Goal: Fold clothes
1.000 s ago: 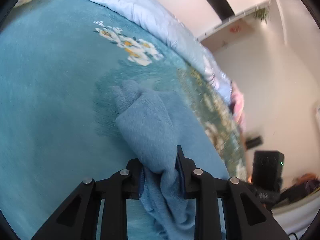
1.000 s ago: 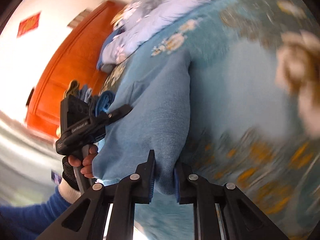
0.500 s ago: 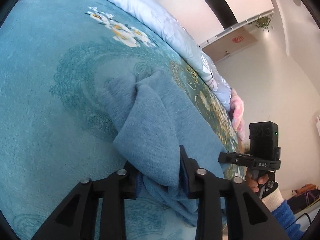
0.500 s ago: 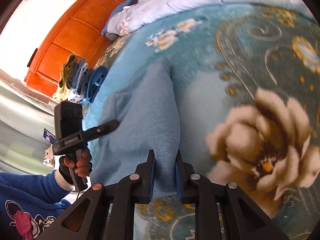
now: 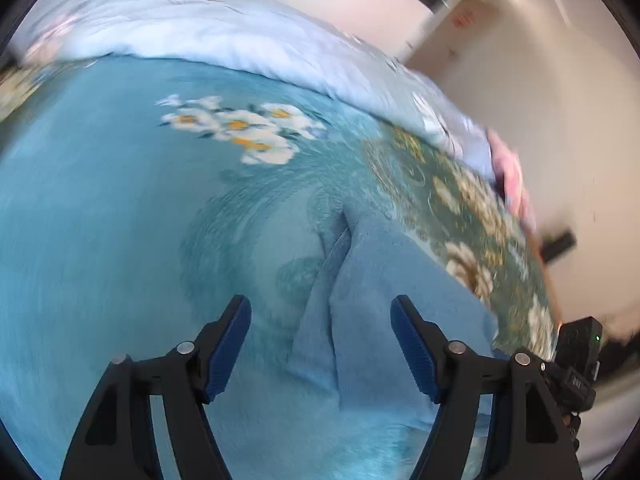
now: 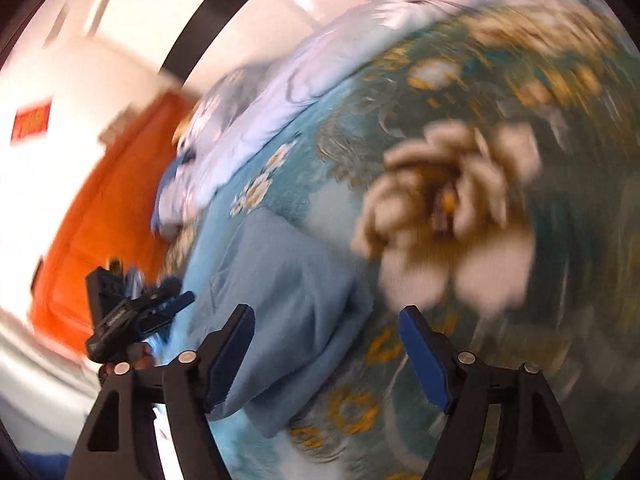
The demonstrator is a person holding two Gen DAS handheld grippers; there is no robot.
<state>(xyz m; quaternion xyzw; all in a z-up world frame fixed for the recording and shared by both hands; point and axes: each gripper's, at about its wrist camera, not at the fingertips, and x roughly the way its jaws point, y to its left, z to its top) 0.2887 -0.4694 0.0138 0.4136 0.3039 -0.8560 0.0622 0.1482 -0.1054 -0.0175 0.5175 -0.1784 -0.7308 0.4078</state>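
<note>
A light blue fleece garment (image 5: 380,320) lies folded on the teal flowered bedspread (image 5: 100,220). It also shows in the right wrist view (image 6: 288,304). My left gripper (image 5: 320,344) is open and empty, its jaws wide apart just above the garment's near edge. My right gripper (image 6: 326,352) is open and empty too, over the garment's other edge. The left gripper shows at the left of the right wrist view (image 6: 132,312). The right gripper's body shows at the far right of the left wrist view (image 5: 576,364). Both views are blurred by motion.
A pale blue quilt (image 5: 200,28) lies bunched along the far side of the bed. An orange wooden headboard (image 6: 92,216) stands to the left in the right wrist view. The bed's edge and a white wall (image 5: 560,120) are at the right.
Both grippers were shut on the blue garment and have opened and let go. The garment now lies flat on the bedspread, and both grippers have drawn back a little.
</note>
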